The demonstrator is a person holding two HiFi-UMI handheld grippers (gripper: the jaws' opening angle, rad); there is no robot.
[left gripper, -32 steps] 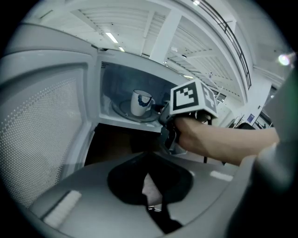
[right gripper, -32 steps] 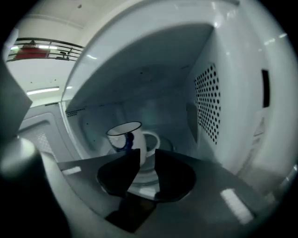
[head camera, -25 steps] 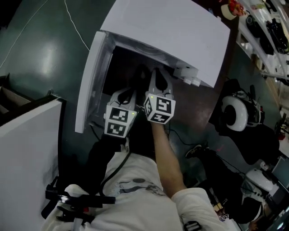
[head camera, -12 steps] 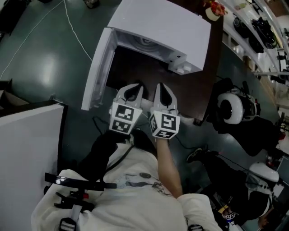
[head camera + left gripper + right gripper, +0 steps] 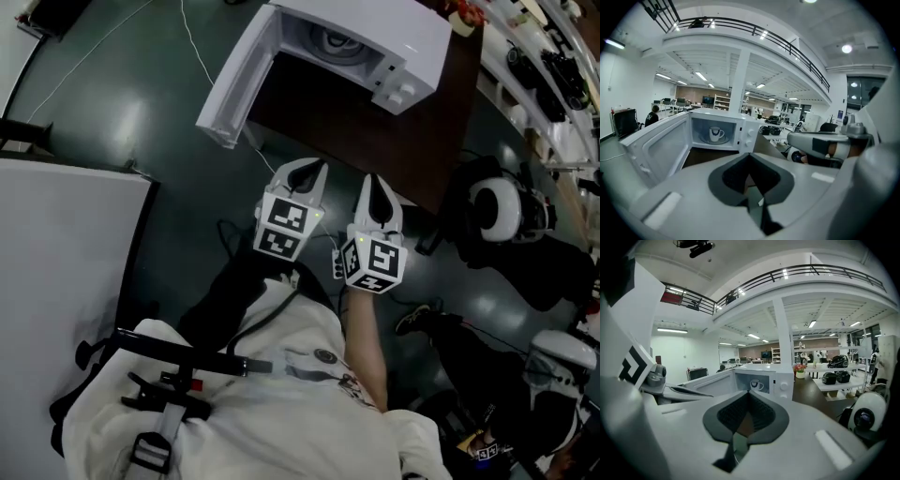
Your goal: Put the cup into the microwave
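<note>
Head view crops microwave (image 5: 375, 37) top, left gripper view shows cup (image 5: 714, 133) inside

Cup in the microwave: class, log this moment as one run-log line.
cup: inside microwave | door: open | left gripper: shut, empty | right gripper: shut, empty

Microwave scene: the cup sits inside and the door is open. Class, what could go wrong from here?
1. The microwave door stands wide open, jutting past the table edge; a passing body could knock it.
2. The left gripper and right gripper are shut and empty, back from the cup; a hard push on the door might jolt it on its plate.
3. A white cable trails on the floor near the door: a possible trip.
</note>
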